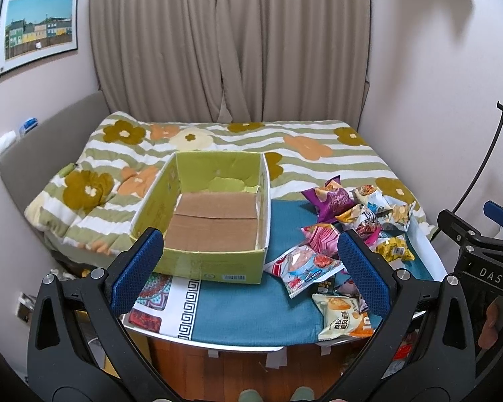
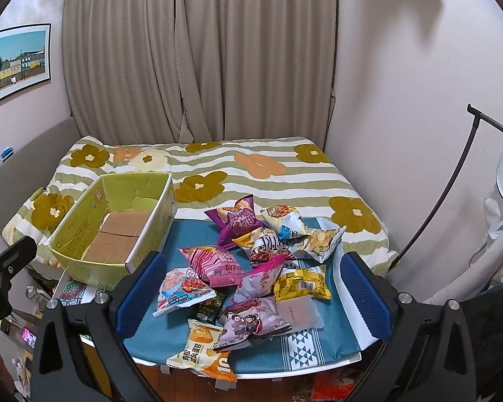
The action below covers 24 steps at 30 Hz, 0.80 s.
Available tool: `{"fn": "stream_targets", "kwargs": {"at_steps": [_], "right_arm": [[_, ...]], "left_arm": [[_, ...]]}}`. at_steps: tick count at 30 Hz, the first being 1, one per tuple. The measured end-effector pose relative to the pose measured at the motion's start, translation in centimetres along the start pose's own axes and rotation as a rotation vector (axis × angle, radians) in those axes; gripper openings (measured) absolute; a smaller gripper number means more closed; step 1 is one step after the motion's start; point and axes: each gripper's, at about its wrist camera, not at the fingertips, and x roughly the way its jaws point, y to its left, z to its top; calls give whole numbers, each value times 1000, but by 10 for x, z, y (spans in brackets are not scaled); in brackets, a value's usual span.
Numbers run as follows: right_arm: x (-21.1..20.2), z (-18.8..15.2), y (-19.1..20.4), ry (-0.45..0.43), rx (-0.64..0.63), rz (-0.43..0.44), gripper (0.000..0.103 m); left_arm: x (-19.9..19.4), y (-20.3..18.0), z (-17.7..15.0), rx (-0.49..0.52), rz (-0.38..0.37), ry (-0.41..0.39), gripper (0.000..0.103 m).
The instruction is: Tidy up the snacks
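Observation:
An empty green cardboard box stands on the left of a table with a teal cloth. A pile of several snack packets lies to its right, among them a purple bag, a pink bag, a yellow packet and a cream packet at the front edge. My left gripper is open and empty, held in front of the box. My right gripper is open and empty, held above the front of the pile.
A bed with a green-striped flowered quilt lies behind the table. Curtains hang at the back. A lamp stand is at the right. The right gripper's body shows at the right of the left wrist view.

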Motion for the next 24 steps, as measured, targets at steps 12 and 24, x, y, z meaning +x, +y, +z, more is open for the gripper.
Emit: {"fn": "stream_targets", "kwargs": {"at_steps": [12,24], "right_arm": [[0,0,-1,0,2,-1,103],[0,1,0,2,2,-1,103]], "left_arm": [[1,1,-2,-3,-5,6,103],[5,-3,-3,-3,1,8,103]]}}
